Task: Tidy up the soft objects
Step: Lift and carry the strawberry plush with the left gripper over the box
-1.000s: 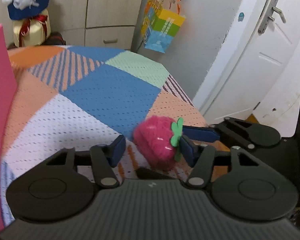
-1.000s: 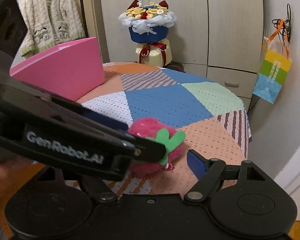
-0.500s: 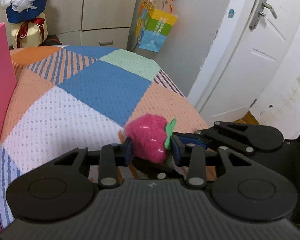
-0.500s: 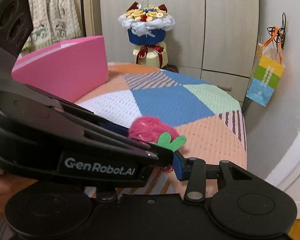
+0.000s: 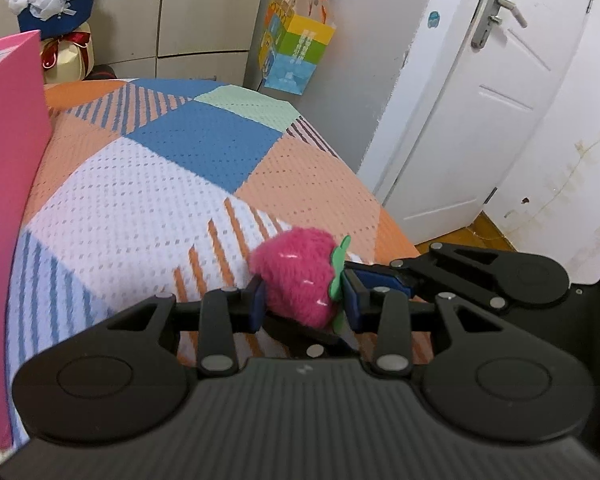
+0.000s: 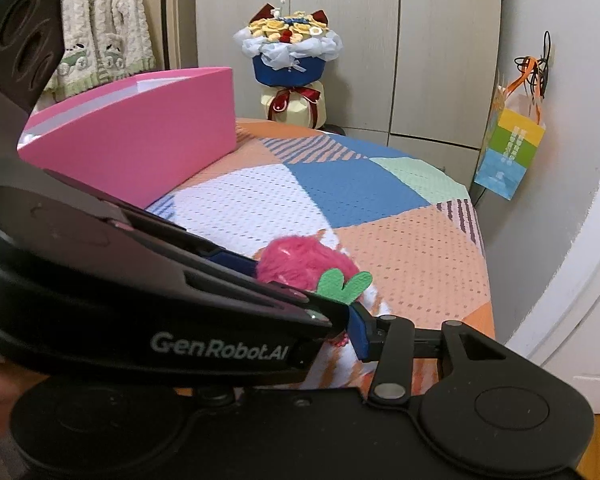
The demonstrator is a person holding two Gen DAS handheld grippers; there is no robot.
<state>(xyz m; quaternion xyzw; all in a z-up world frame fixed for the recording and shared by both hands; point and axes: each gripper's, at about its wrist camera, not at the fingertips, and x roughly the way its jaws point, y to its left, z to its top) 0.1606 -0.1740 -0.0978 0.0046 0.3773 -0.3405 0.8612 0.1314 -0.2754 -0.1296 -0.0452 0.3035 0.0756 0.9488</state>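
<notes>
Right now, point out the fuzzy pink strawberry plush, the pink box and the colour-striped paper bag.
fuzzy pink strawberry plush (image 5: 297,276), left wrist view, fuzzy body.
pink box (image 6: 139,140), right wrist view, front wall.
colour-striped paper bag (image 6: 508,152), right wrist view, front panel.

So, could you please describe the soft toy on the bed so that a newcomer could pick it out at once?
Start at the bed's patchwork cover of blue, orange and white; near its front edge sits a fuzzy pink strawberry, with the left gripper shut on it. Nothing else there is furry pink with green felt leaves; the pink box is smooth and stiff.
</notes>
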